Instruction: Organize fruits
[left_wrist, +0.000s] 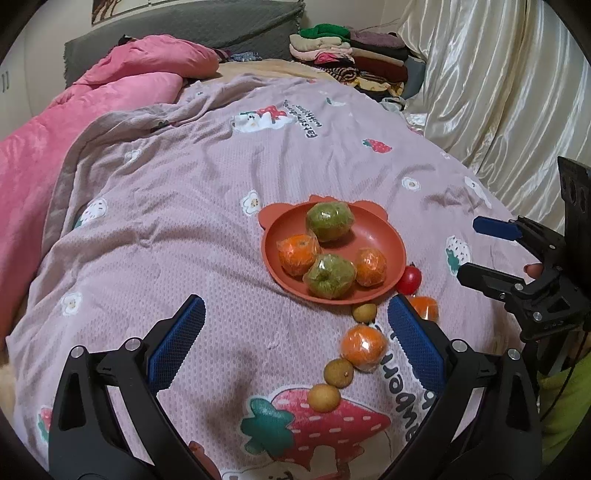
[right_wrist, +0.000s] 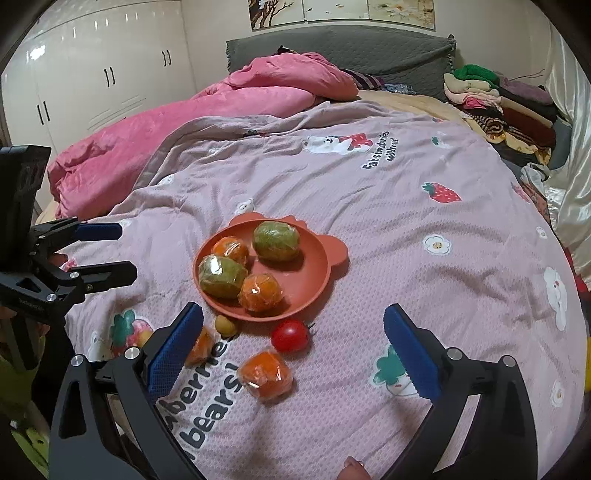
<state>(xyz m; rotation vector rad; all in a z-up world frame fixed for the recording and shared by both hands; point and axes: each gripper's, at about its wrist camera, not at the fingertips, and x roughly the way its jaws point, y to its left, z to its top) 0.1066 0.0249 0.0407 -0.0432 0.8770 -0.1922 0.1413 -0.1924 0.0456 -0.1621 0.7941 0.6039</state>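
Risk in the left wrist view: the left claw (left_wrist: 295, 339) gapes empty above the bed's near edge, and loose longans (left_wrist: 338, 373) on soft quilt (left_wrist: 184, 221) could roll; round, they have no long axis. In the right wrist view the right claw (right_wrist: 293, 350), wide and empty, hovers over a wrapped orange (right_wrist: 265, 374) and tomato (right_wrist: 290, 335), stem pointing right, beside the plate (right_wrist: 314, 280).

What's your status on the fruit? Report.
Left gripper open, empty. Right gripper open, empty. Plate holds four wrapped fruits; tomato, oranges and small fruits lie loose on the blanket. Nothing in the way.
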